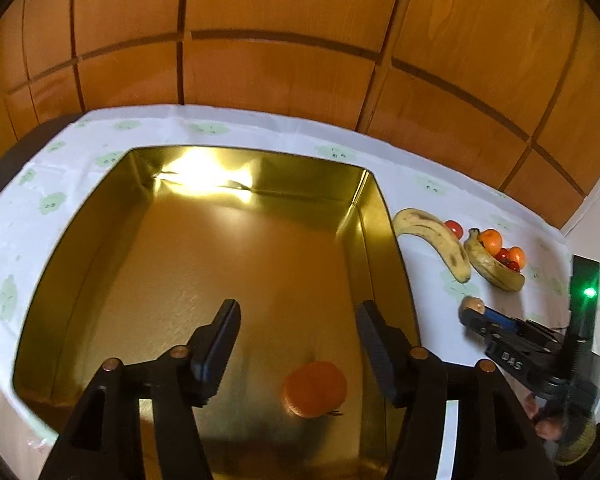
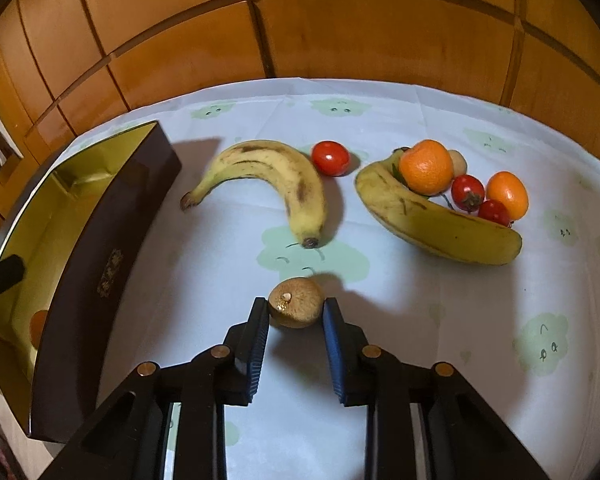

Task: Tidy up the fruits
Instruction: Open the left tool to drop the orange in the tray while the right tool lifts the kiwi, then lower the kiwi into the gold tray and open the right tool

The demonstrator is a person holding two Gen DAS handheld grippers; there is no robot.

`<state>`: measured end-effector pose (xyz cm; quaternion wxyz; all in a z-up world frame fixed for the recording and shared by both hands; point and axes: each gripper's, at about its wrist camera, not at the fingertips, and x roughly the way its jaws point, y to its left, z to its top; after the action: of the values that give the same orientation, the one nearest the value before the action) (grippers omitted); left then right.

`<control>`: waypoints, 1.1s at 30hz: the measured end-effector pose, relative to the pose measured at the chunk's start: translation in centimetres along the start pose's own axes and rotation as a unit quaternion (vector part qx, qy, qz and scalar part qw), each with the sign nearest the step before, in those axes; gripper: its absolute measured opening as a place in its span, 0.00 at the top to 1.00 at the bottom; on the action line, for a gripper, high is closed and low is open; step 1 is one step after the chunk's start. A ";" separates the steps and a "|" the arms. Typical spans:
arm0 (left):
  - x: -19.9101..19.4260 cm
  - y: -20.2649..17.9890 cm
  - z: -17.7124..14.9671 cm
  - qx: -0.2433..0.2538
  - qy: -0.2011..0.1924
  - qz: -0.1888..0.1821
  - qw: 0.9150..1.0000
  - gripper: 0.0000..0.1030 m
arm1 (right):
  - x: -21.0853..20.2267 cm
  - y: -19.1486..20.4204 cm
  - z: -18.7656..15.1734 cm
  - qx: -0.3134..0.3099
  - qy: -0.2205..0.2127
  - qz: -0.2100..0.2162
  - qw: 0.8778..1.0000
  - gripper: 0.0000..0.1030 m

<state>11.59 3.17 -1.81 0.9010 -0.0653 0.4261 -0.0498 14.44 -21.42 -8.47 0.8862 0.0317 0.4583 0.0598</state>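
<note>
My left gripper [image 1: 298, 312] is open and empty above the gold-lined tin box [image 1: 100, 208], where one orange [image 1: 315, 389] lies near the front right. My right gripper [image 2: 297, 307] is shut on a small brown fruit [image 2: 296, 307] just above the tablecloth; it also shows in the left wrist view [image 1: 473, 305]. On the cloth lie two bananas [image 2: 276, 178] [image 2: 432, 220], two oranges [image 2: 426, 166] [image 2: 507, 194], three red tomatoes [image 2: 331, 157] [image 2: 467, 192] [image 2: 494, 212] and a second brown fruit [image 2: 458, 162] behind the near orange.
The box's dark outer wall [image 2: 108, 264] stands left of the right gripper. The white tablecloth [image 2: 480, 320] with green prints covers the table. Wooden panelled cabinets [image 2: 340, 32] rise behind the table's far edge.
</note>
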 end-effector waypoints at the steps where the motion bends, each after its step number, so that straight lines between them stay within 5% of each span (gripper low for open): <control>1: -0.5 0.0 -0.2 0.001 -0.005 0.003 1.000 0.38 | -0.1 0.2 -0.2 -0.004 -0.001 0.000 1.000 0.73; 11: -3.9 1.0 -3.2 0.005 -0.037 0.049 0.998 0.26 | -1.8 1.1 -1.6 -0.012 -0.002 0.021 1.000 0.73; 33: -6.6 5.1 -5.6 -0.051 -0.051 0.099 0.992 0.24 | -8.0 11.5 -0.2 -0.132 -0.054 0.120 0.982 0.73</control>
<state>3.30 8.74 -1.14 0.9177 -0.0712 0.3855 0.0648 8.78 -11.08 -0.80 0.8925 -0.0273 0.3905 0.2239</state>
